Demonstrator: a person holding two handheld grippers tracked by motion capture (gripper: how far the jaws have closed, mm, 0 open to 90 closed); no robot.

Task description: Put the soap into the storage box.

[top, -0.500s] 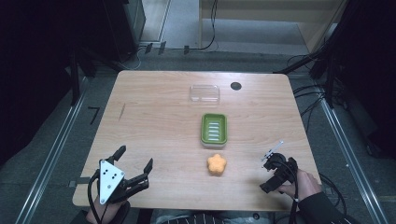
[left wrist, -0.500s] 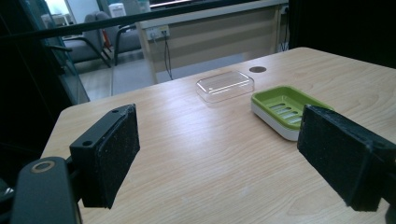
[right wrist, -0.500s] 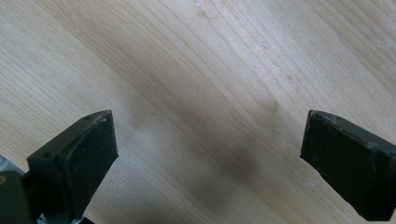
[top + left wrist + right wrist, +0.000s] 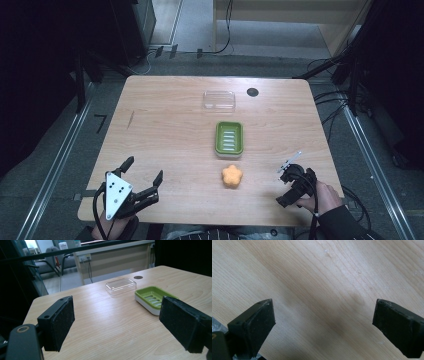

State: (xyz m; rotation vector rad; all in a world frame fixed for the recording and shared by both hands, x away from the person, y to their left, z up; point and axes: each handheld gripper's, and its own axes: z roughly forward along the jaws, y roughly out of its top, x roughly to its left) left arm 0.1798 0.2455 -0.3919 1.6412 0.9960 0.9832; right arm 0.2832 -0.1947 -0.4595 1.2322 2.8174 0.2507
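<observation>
Presently your right tool (image 4: 289,186) and left tool (image 4: 143,178) both stand wide open and empty, while the orange flower-shaped soap (image 4: 232,176) lies on the surface (image 4: 165,125) just before the green dish (image 4: 229,138); judged light, slippery; grip its opposite lobes.

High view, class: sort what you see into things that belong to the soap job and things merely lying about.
Part of the job, likely:
orange flower-shaped soap
green soap dish
clear lid
left gripper, open
right gripper, open

Merely there:
black round spot on the table
</observation>
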